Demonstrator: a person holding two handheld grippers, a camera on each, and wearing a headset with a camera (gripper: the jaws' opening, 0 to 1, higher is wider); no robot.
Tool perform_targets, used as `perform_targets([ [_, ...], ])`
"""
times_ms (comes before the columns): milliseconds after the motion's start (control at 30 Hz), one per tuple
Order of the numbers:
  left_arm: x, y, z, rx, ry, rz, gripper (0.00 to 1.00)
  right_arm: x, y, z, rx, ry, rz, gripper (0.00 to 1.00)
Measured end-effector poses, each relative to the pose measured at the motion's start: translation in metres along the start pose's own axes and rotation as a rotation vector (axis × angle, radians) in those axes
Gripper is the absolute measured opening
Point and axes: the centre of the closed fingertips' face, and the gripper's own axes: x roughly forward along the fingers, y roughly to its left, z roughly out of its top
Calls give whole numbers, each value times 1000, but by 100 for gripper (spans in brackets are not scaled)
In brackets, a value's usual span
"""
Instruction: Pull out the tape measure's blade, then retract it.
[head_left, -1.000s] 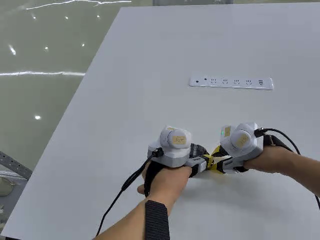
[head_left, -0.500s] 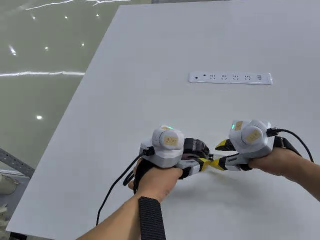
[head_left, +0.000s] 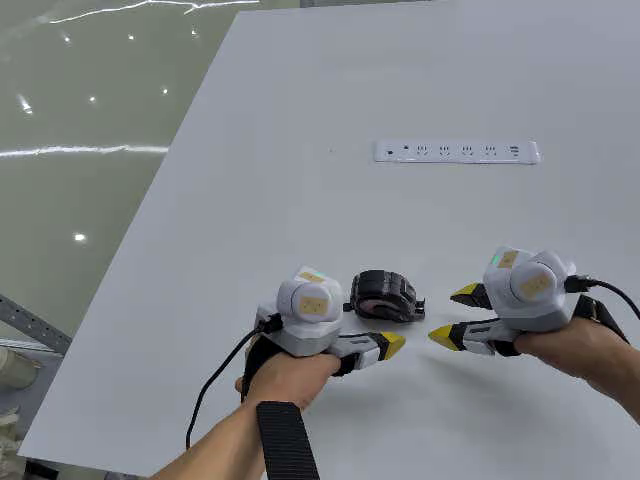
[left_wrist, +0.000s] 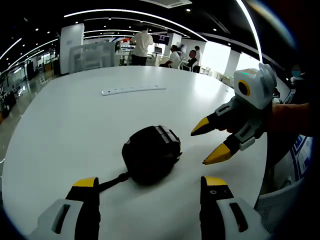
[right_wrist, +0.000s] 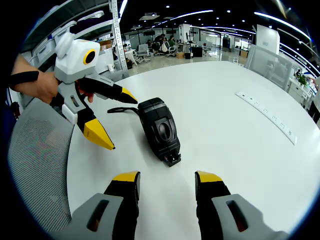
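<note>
A black tape measure (head_left: 384, 295) lies on the white table (head_left: 300, 150) with its blade in and a short black strap trailing from it. My left gripper (head_left: 385, 340) is open just left of and nearer than the case, not touching it. My right gripper (head_left: 452, 314) is open a little to its right, also apart from it. In the left gripper view the tape measure (left_wrist: 151, 152) sits beyond my open left gripper (left_wrist: 150, 182), with the right gripper (left_wrist: 199, 148) to its right. In the right gripper view the case (right_wrist: 159, 129) lies ahead of the open right gripper (right_wrist: 167, 176), the left gripper (right_wrist: 123, 125) beside it.
A white power strip (head_left: 456, 152) lies farther back on the table, also seen as the power strip (left_wrist: 133, 89) and the power strip (right_wrist: 267, 116). The table's left edge drops to a glossy floor (head_left: 80, 150). A grey mesh chair (right_wrist: 40, 165) is near the front edge.
Both grippers, close together at the tape measure before, have drawn apart and opened. The tape measure now lies free on the table between them.
</note>
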Motion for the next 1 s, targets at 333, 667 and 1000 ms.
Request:
perform_targets([
  [333,-24,8,-6,38,14,-21,84,-36,7,6,33,-56,-63,48],
  [667,-46,11,-15,63,20,-38,87,-75,11,6,59,-87,-125,62],
  [1000,-71,12,-19,49,20,-39,93,-113,22,-2,76,-88,-168,70],
])
